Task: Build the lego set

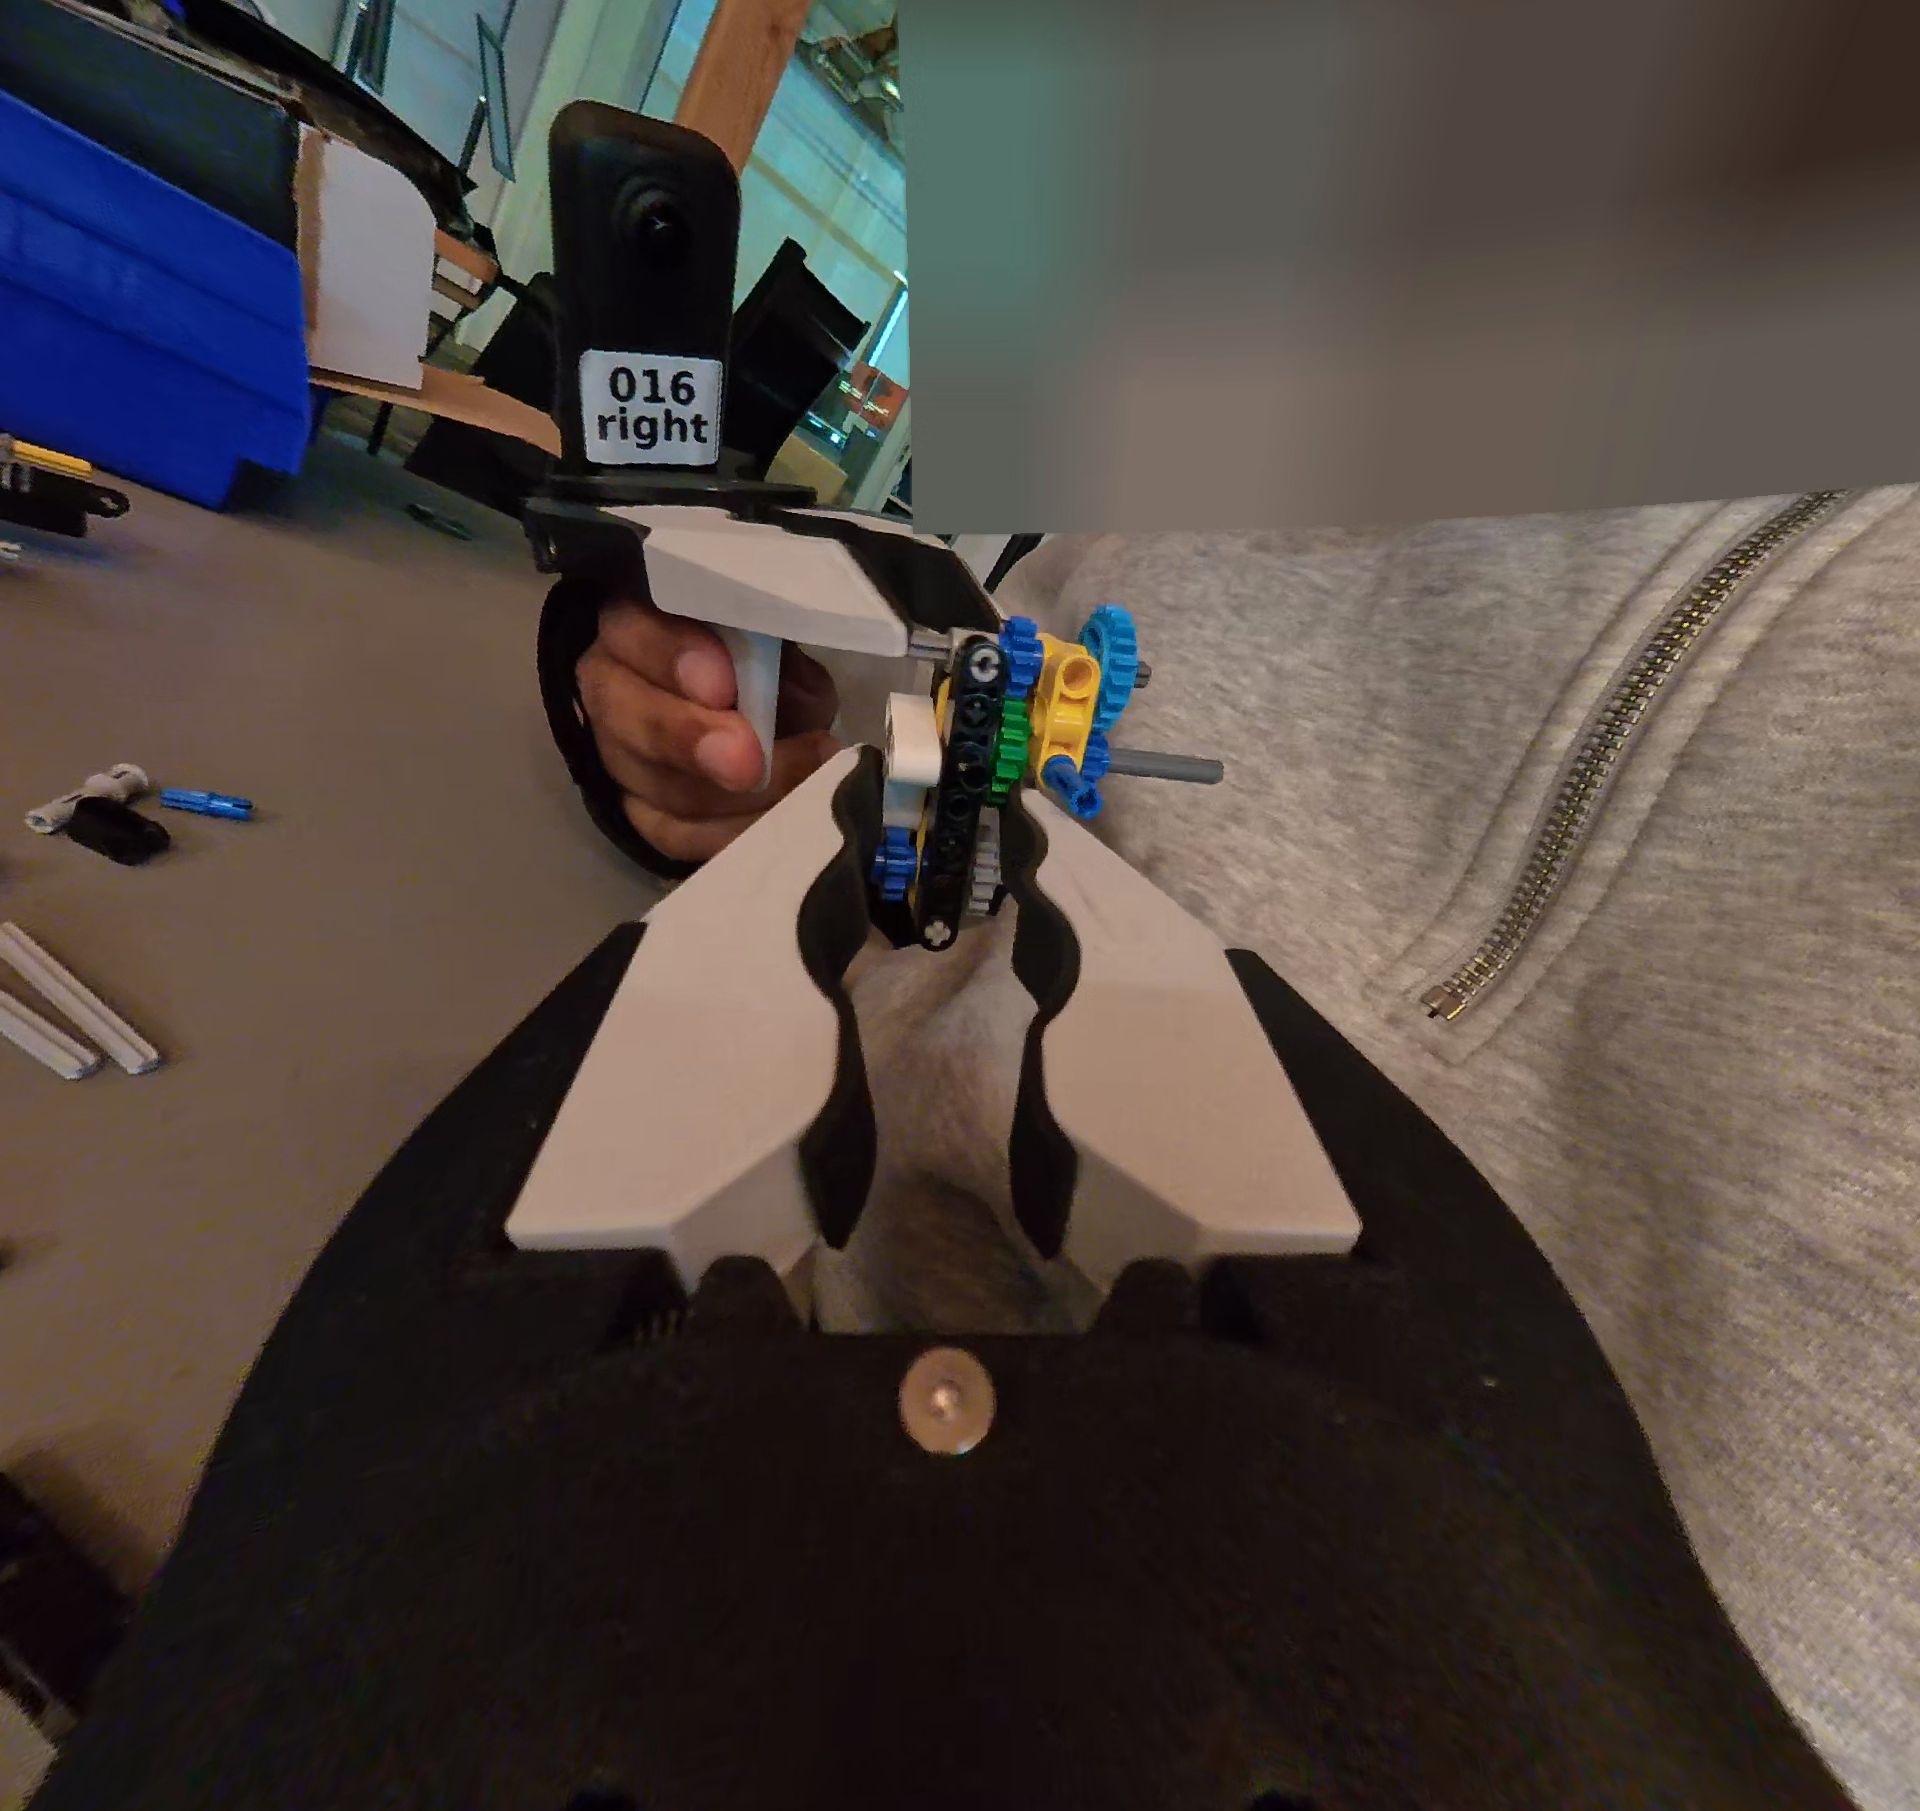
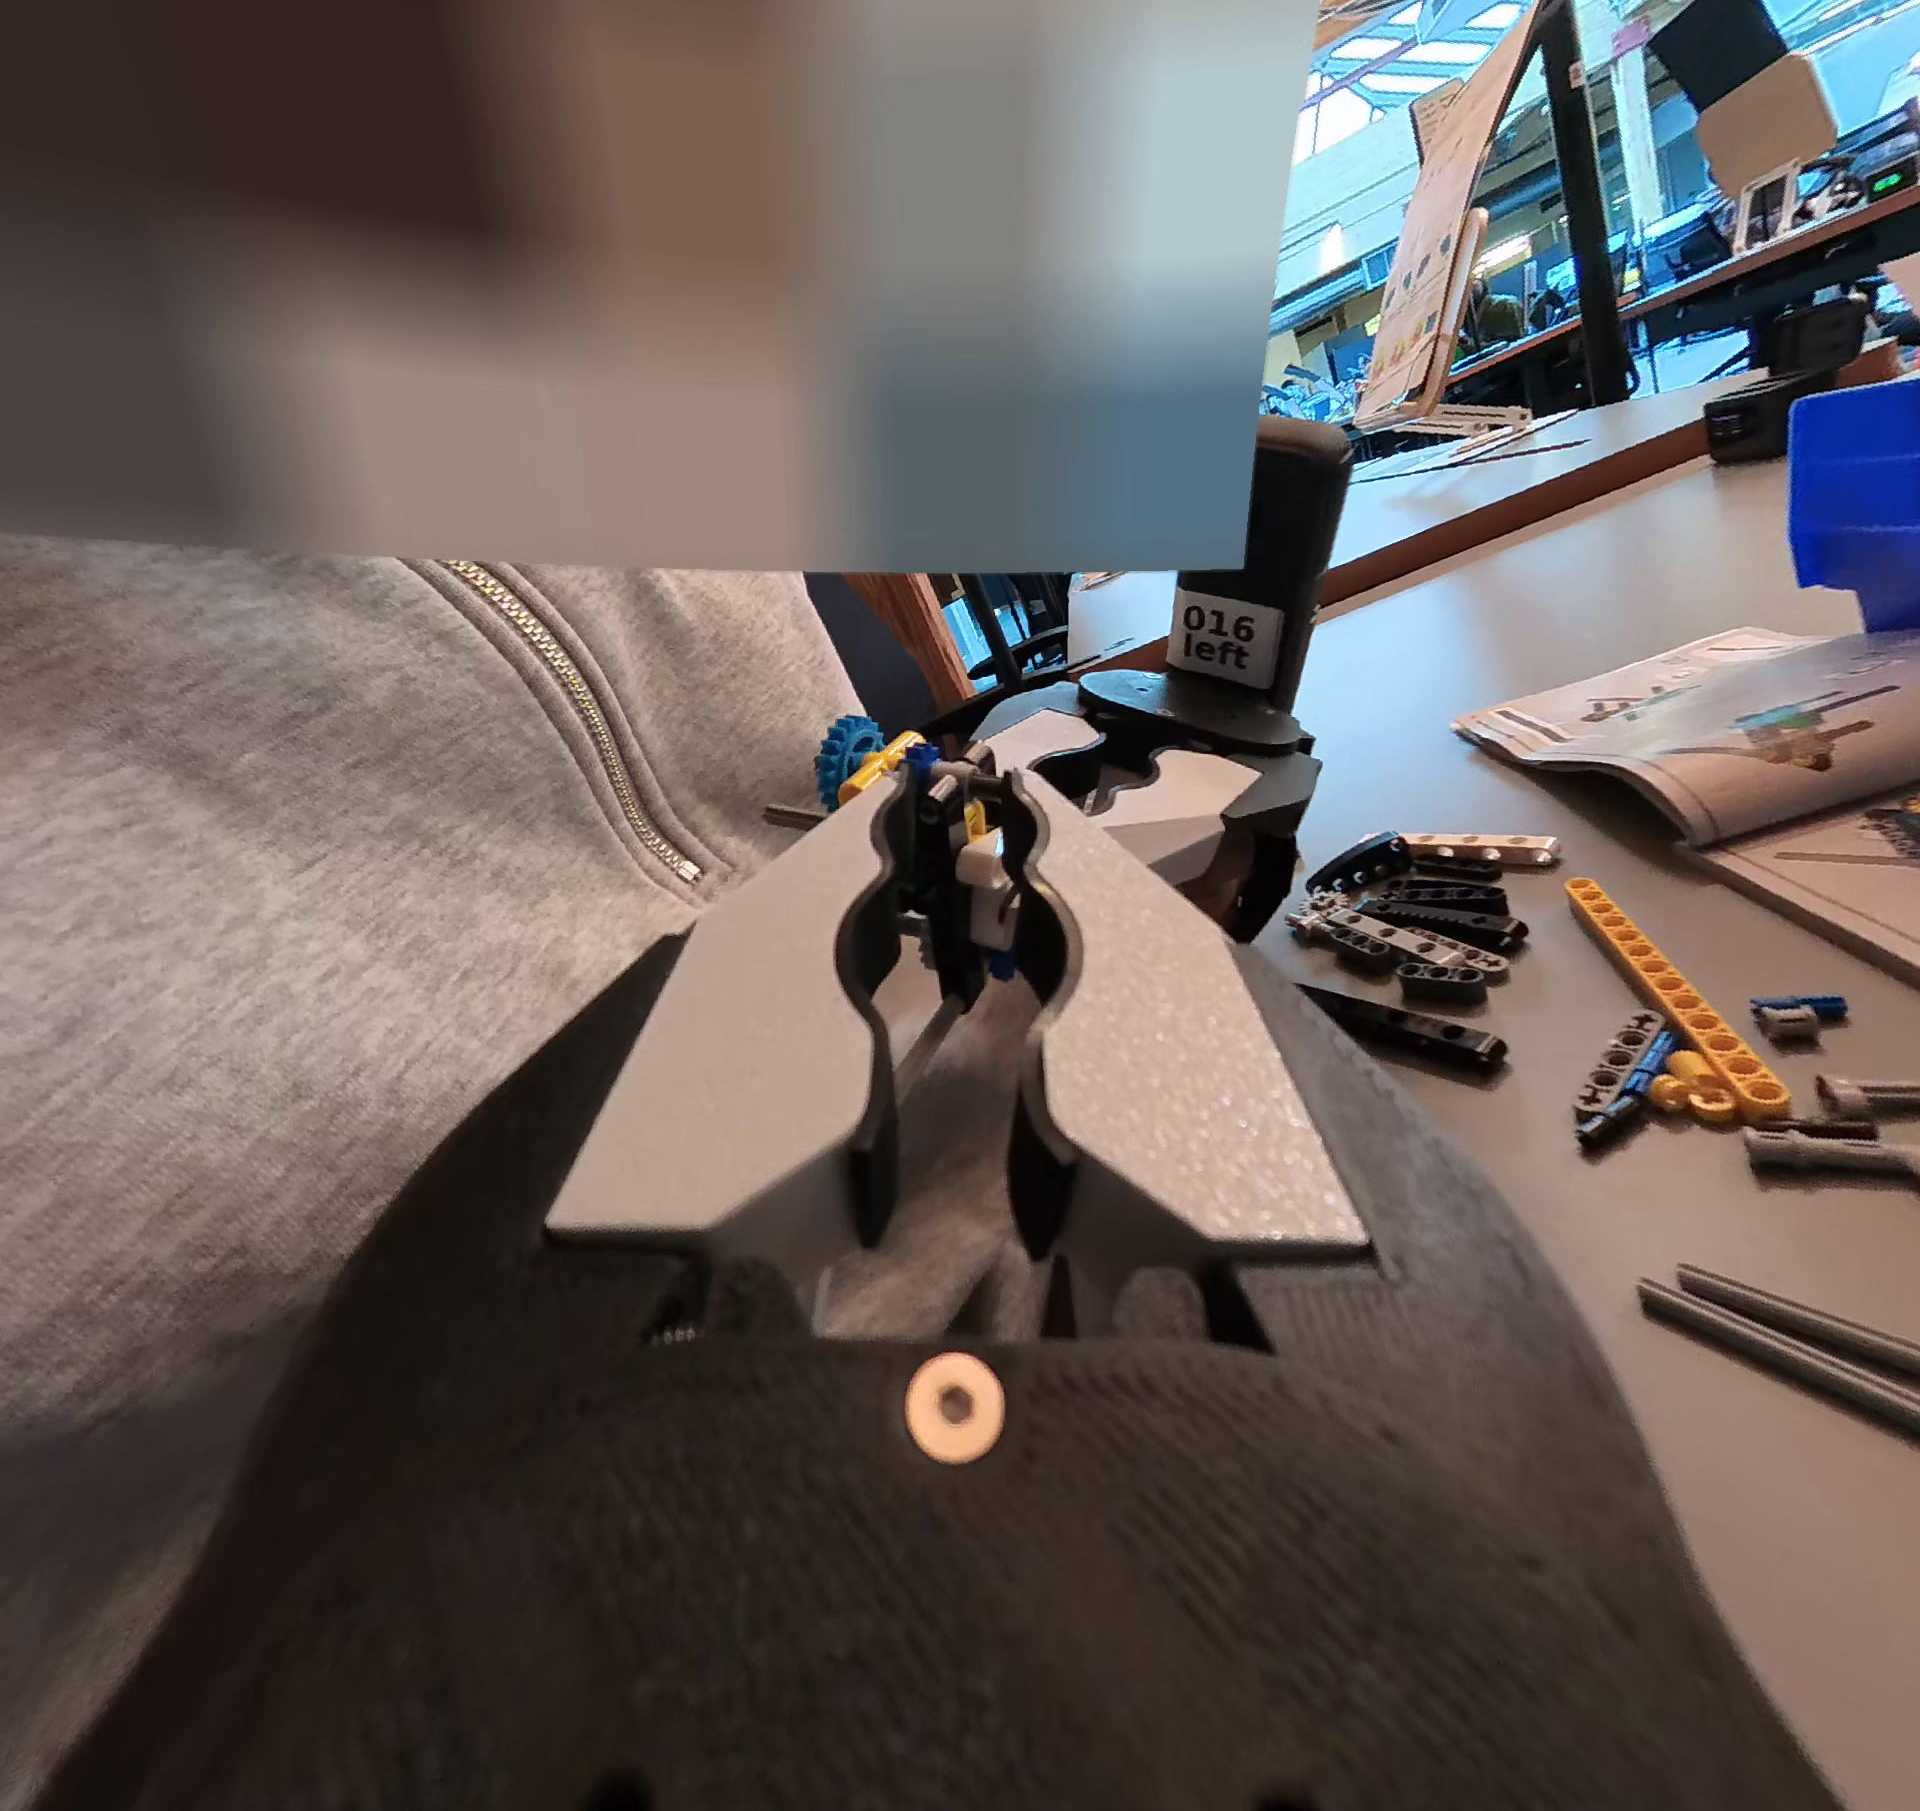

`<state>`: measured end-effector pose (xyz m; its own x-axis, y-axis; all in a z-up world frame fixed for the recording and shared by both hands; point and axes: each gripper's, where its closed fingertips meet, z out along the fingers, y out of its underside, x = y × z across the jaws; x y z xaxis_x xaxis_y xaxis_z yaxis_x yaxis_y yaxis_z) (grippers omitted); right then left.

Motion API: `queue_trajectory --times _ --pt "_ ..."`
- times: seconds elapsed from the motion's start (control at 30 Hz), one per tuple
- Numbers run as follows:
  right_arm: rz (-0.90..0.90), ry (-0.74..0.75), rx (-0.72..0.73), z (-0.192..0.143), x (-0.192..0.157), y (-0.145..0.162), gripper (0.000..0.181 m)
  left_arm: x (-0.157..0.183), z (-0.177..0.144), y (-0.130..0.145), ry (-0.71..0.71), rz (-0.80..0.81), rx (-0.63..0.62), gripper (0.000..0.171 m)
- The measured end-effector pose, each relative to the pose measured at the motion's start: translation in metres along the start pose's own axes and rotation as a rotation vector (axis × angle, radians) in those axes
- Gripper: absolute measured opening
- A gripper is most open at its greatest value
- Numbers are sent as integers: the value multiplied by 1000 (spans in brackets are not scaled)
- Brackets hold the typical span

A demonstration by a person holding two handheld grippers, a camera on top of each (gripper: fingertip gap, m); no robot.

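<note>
A small lego assembly (image 1: 971, 774) is held in the air in front of a grey zip sweater (image 1: 1507, 826). It is a black beam with a white piece, blue, green and light-blue gears, a yellow connector and a grey axle sticking out right. My left gripper (image 1: 940, 826) is shut on the beam's lower end. My right gripper (image 1: 920, 641) comes in from the upper left, and its tips meet a short grey axle at the beam's top. In the right wrist view my right gripper (image 2: 966, 782) is closed around the assembly (image 2: 961, 888), fingertips pinching that grey axle.
Loose parts lie on the grey table (image 2: 1558, 1242): a long yellow beam (image 2: 1673, 1003), black and grey beams (image 2: 1444, 904), thin grey axles (image 2: 1787, 1346), an instruction booklet (image 2: 1714, 733) and a blue bin (image 2: 1855, 494). The left wrist view shows grey axles (image 1: 73, 1003) and a blue pin (image 1: 208, 803).
</note>
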<state>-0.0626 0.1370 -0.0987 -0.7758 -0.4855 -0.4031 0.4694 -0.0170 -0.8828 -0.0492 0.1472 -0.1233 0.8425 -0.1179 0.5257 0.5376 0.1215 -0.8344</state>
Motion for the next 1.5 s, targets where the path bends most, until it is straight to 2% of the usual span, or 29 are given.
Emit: queue_trajectory --times 0.7,0.83,0.9,0.97,1.0,1.07,1.13,1.27,1.37,1.5 --pt "5 -8 -15 5 3 4 15 1 2 3 14 -13 -12 19" --pt "-26 40 21 6 12 -1 15 -3 -4 -7 -15 -15 33 19" --pt "-73 117 11 2 21 -8 15 -10 -8 -13 -85 12 24 18" --pt "-103 206 14 -8 33 -20 33 -14 -14 -24 -180 87 8 19" --pt "-96 256 30 -16 41 -29 35 -19 -19 -29 -258 135 -9 18" --pt "-69 347 71 -29 52 -45 41 -43 -38 -37 -538 282 -89 19" --pt "-75 428 78 -32 61 -54 45 -62 -62 -41 -811 497 -211 19" --pt "-133 554 -30 -12 68 -46 56 -75 -97 -49 -1159 869 -452 20" --pt "-22 557 -18 6 68 -40 54 -79 -115 -52 -1304 1024 -551 20" --pt "76 621 -43 18 78 -15 53 -79 -126 -54 -1380 1042 -509 20"
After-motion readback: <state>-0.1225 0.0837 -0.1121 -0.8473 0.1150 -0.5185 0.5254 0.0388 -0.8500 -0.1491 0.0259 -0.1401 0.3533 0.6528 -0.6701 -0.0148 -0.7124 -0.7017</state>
